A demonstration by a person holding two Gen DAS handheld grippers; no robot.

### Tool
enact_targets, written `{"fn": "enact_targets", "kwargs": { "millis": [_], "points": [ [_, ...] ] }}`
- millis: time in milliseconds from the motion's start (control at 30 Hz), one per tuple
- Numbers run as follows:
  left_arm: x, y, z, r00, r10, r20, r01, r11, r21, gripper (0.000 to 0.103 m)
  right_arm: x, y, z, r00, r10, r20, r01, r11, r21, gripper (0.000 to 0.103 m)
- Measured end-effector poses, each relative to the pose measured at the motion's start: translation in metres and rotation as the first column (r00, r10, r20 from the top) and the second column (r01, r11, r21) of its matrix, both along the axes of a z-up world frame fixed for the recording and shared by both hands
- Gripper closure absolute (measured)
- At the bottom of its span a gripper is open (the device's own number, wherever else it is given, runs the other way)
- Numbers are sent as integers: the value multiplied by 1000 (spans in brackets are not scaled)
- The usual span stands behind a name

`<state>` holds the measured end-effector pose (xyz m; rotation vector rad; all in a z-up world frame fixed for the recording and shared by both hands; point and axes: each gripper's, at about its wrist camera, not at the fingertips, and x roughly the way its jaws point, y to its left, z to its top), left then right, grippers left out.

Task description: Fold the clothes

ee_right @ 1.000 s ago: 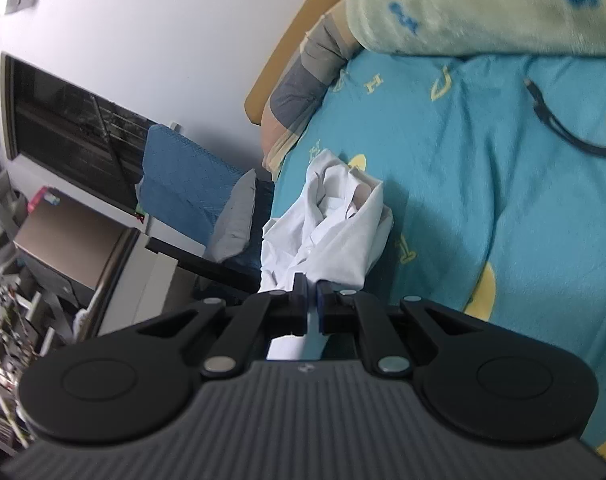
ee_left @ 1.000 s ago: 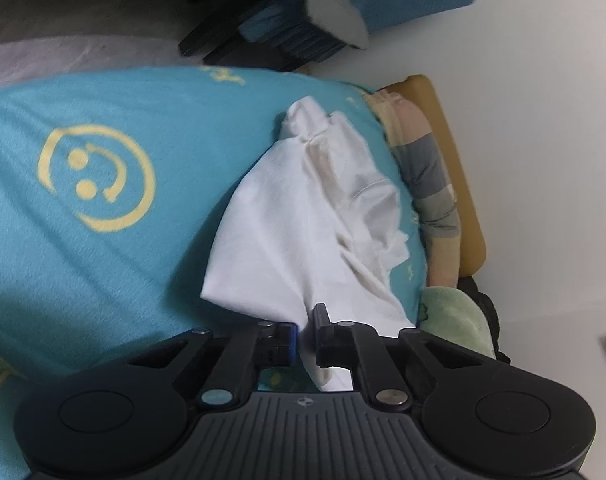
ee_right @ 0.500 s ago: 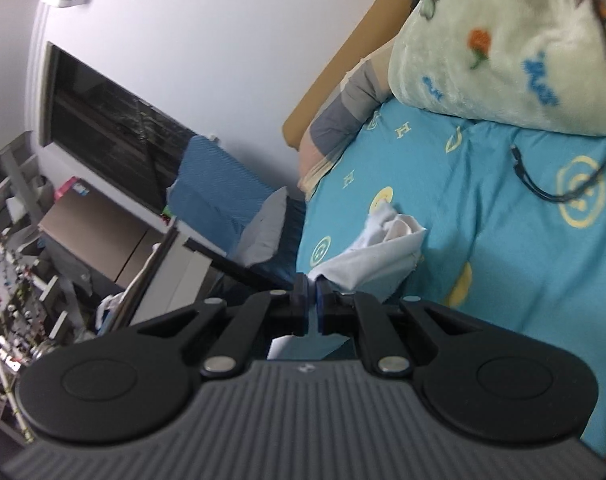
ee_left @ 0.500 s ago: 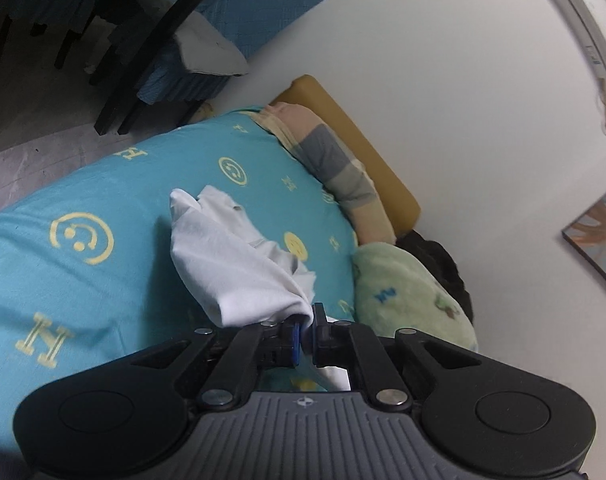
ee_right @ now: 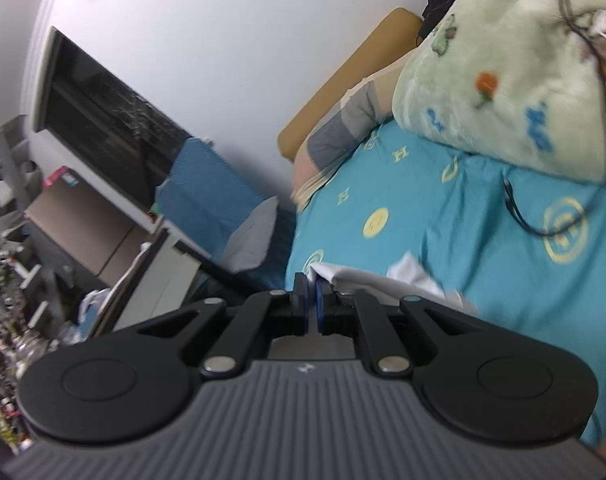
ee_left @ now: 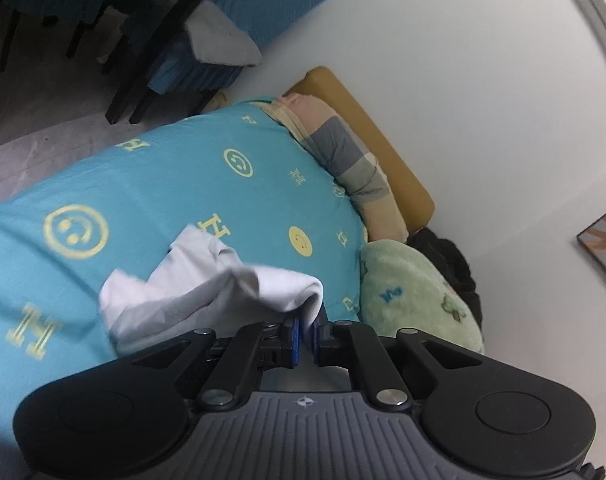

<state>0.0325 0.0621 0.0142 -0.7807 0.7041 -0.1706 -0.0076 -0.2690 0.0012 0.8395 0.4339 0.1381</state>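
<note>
A white garment [ee_left: 207,292] hangs lifted over the teal bed sheet [ee_left: 151,184] with yellow smileys. My left gripper [ee_left: 307,330] is shut on one edge of it, and the cloth drapes off to the left. In the right wrist view my right gripper [ee_right: 311,300] is shut on another edge of the white garment [ee_right: 383,282], which trails to the right, low over the sheet [ee_right: 443,216].
A green plush blanket [ee_left: 415,300] lies at the head of the bed; it also shows in the right wrist view [ee_right: 515,68]. A striped pillow [ee_left: 343,160] rests against the tan headboard [ee_left: 379,136]. A black cable [ee_right: 519,216] lies on the sheet. Blue chairs [ee_left: 231,20] and a dark table stand beside the bed.
Both grippers have risen and pulled back with the garment. It has come up off the sheet, out of its crumpled heap, and now hangs between them.
</note>
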Motion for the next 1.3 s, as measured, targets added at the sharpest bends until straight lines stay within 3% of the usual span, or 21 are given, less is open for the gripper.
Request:
{"fn": "enact_targets", "kwargs": {
  "millis": [133, 233, 333, 433, 500, 567, 600, 633, 667, 767, 833, 900, 1000, 1033, 1067, 1100, 1133, 1167, 1233, 1300],
  "points": [
    [72, -8, -19, 999, -20, -27, 22, 997, 72, 94, 68, 2, -23, 999, -22, -42, 19, 998, -66, 96],
    [107, -13, -43, 999, -34, -21, 37, 985, 169, 93, 105, 1, -50, 996, -14, -93, 7, 997, -82, 96],
    [124, -6, -71, 1000, -24, -2, 24, 987, 162, 89, 129, -3, -84, 987, 8, -158, -21, 996, -82, 95],
    [143, 3, -95, 1000, 1, -28, 3, 990, 142, 57, 152, -5, -111, 967, 54, -248, -71, 996, -57, 93],
    [150, 7, -103, 998, -16, -56, 23, 990, 141, 54, 163, -4, -119, 947, 112, -301, -124, 992, -21, 93],
    [154, 11, -109, 997, -34, -73, 44, 990, 135, 43, 167, 0, -115, 938, 169, -301, -182, 983, -15, 80],
    [155, 12, -108, 997, -34, -66, 43, 989, 143, 39, 166, 2, -110, 939, 198, -282, -211, 978, -13, 55],
    [155, 13, -106, 998, -28, -52, 37, 985, 166, 32, 164, 4, -105, 941, 222, -253, -233, 972, -12, 21],
    [154, 13, -104, 999, -25, -34, 32, 979, 201, 27, 160, 4, -101, 948, 230, -219, -239, 971, -17, 12],
    [155, 7, -102, 999, -46, 4, 42, 952, 304, 25, 152, 1, -96, 965, 181, -190, -204, 973, -108, 14],
    [160, 3, -109, 998, -60, -10, 60, 945, 321, 25, 147, 0, -99, 977, 105, -183, -146, 963, -228, 14],
    [166, -2, -120, 997, -71, -38, 80, 939, 334, 25, 147, 3, -106, 978, 87, -190, -138, 952, -273, 13],
    [174, -10, -137, 992, -88, -95, 116, 927, 356, 32, 149, 10, -118, 973, 90, -211, -153, 940, -305, 24],
    [176, -9, -141, 990, -82, -113, 117, 927, 356, 34, 149, 13, -122, 972, 90, -217, -158, 936, -315, 35],
    [176, -6, -143, 991, -73, -114, 109, 931, 347, 39, 150, 15, -126, 970, 91, -224, -163, 931, -326, 44],
    [177, -4, -145, 991, -65, -115, 100, 935, 339, 45, 150, 17, -131, 969, 91, -231, -168, 927, -336, 61],
    [178, -2, -146, 992, -57, -116, 92, 939, 331, 60, 151, 20, -135, 967, 92, -238, -173, 922, -346, 78],
    [177, 0, -145, 992, -51, -113, 85, 942, 324, 78, 150, 24, -134, 969, 94, -230, -176, 912, -370, 83],
    [173, 1, -140, 994, -51, -93, 80, 937, 339, 96, 146, 34, -122, 978, 101, -184, -174, 880, -441, 93],
    [166, 2, -128, 998, -44, -48, 58, 937, 344, 98, 144, 36, -112, 984, 107, -142, -161, 872, -462, 95]
  ]
}}
